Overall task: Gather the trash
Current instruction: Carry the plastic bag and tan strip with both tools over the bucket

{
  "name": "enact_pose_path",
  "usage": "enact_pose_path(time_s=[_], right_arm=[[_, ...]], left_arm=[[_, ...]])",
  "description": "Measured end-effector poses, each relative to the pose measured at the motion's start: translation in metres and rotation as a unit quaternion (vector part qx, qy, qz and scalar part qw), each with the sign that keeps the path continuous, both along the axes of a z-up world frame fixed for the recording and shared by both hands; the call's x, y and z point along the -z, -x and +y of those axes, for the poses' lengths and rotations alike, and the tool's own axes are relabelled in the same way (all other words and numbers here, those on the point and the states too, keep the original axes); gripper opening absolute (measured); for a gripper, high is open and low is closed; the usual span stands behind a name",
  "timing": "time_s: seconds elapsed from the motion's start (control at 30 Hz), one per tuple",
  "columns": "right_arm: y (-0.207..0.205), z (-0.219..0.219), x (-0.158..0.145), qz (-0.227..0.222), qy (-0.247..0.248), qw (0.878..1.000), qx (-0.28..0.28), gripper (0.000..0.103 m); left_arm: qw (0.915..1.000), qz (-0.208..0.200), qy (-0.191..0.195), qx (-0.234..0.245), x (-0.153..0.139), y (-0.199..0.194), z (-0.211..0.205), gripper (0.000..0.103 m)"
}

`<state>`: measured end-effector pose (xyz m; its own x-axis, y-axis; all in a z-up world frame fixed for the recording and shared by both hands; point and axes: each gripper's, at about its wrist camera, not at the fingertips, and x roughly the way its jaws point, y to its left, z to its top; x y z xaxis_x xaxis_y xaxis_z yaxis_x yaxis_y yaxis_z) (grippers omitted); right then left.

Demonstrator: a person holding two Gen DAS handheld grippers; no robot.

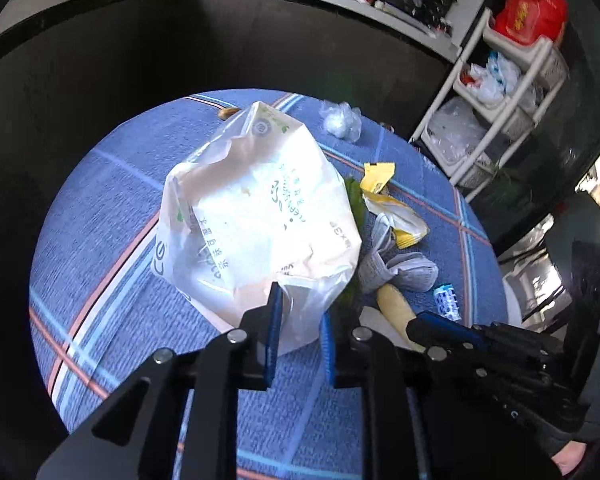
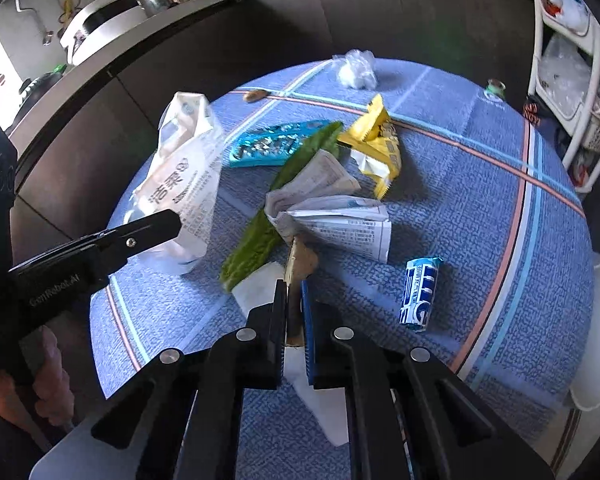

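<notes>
white plastic bag [image 1: 260, 208] sits on the round table w/ blue plaid cloth [image 1: 112, 216], left of the trash pile. left gripper [image 1: 300, 320] has its blue pads nearly closed, pinching the bag's near edge btwn them. right gripper [image 2: 295, 316] is clamped tight on the near end of a tan stick-like piece [image 2: 300, 264] lying over a white paper sheet [image 2: 260, 284]. just beyond: crumpled newspaper [image 2: 340, 216], long green veg [image 2: 284, 192], yellow wrapper [image 2: 376, 148], teal blister tray [image 2: 268, 144]. blue-white packet [image 2: 418, 292] lies apart on the right. clear crumpled plastic [image 2: 356, 68] near the far edge. white shelf rack [image 1: 496, 100] stands beside the table.
</notes>
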<state>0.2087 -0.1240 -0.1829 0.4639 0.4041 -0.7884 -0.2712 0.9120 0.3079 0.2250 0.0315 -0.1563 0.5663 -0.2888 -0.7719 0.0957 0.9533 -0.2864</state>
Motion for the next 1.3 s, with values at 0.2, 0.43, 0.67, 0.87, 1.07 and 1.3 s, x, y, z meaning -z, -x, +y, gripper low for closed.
enact_pose_path(time_s=[0.2,0.43,0.67,0.87,1.07,1.3], right_arm=[[0.019,-0.01,-0.026,-0.034,-0.011,0.999,0.002,0.007],[0.051,-0.042,-0.065,-0.083,-0.023,0.996,0.026,0.007],[0.079,-0.094,-0.088,-0.114,-0.029,0.99,0.072,0.007],[0.095,-0.14,-0.092,-0.126,-0.033,0.984,0.121,0.007],[0.104,-0.187,-0.085,-0.125,-0.034,0.976,0.175,0.007],[0.113,-0.249,-0.059,-0.106,-0.027,0.965,0.239,0.007]], left_arm=[[0.9995,-0.026,0.016,-0.012,-0.028,0.028,0.011,0.016],[0.9968,-0.073,0.023,0.023,-0.073,0.06,-0.012,0.016],[0.9914,-0.107,0.029,0.07,-0.109,0.079,-0.063,0.016],[0.9858,-0.115,0.035,0.117,-0.123,0.086,-0.107,0.016],[0.9766,-0.106,0.039,0.183,-0.123,0.085,-0.164,0.016],[0.9623,-0.081,0.045,0.256,-0.111,0.071,-0.235,0.016]])
